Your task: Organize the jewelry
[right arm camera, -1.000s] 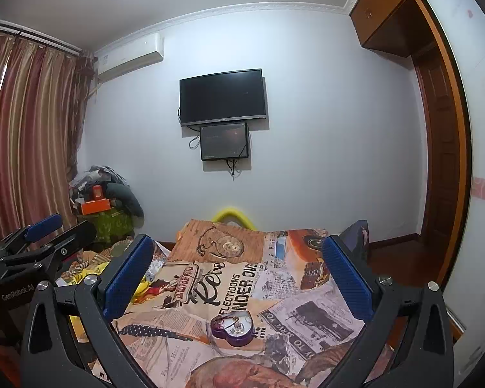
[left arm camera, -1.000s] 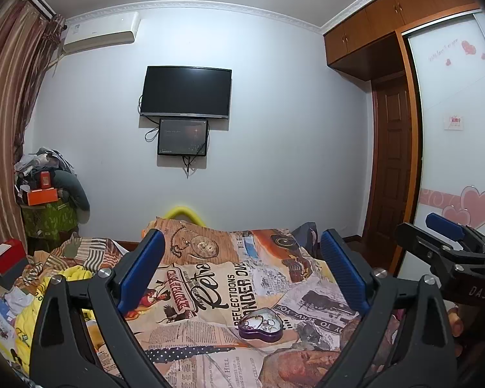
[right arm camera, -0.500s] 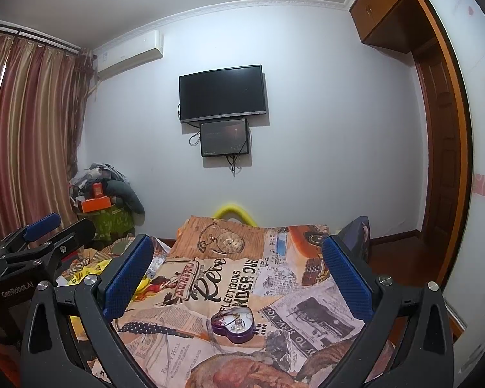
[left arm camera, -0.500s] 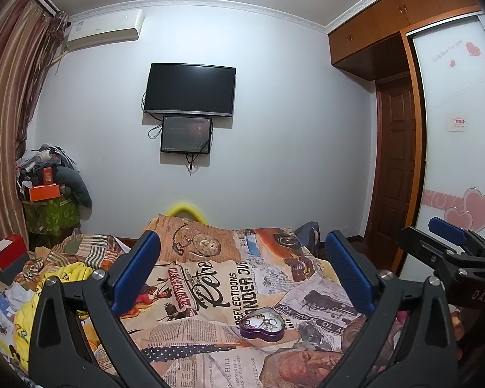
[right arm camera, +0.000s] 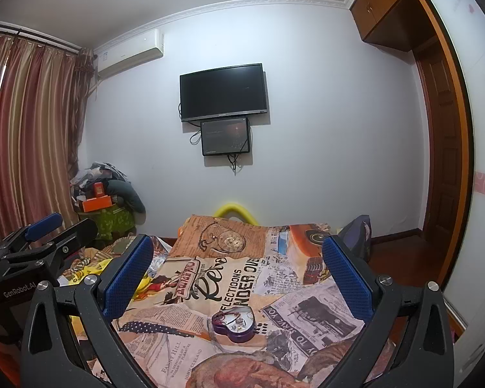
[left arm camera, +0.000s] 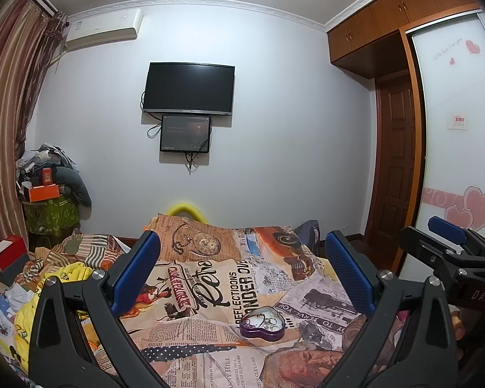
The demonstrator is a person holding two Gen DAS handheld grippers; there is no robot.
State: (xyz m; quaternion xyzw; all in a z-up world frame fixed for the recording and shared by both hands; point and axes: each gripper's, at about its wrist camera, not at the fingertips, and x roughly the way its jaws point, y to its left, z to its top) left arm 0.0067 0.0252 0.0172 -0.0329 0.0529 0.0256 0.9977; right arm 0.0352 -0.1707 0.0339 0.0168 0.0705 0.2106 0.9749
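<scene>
Grippers hover side by side above the bed, both aimed level toward the far wall. Left gripper [left arm camera: 242, 278] has its blue-padded fingers [left arm camera: 135, 271] spread wide and holds nothing; the right gripper [right arm camera: 237, 278] is likewise spread wide and bare. Each one shows at the edge of the other's view. Low between the fingers in both views, a purple heart-shaped box [left arm camera: 262, 323] sits open on the newspaper-print bedspread [left arm camera: 210, 291], apart from both grippers, with a tangle of jewelry [right arm camera: 234, 318] inside it, too small to sort out.
</scene>
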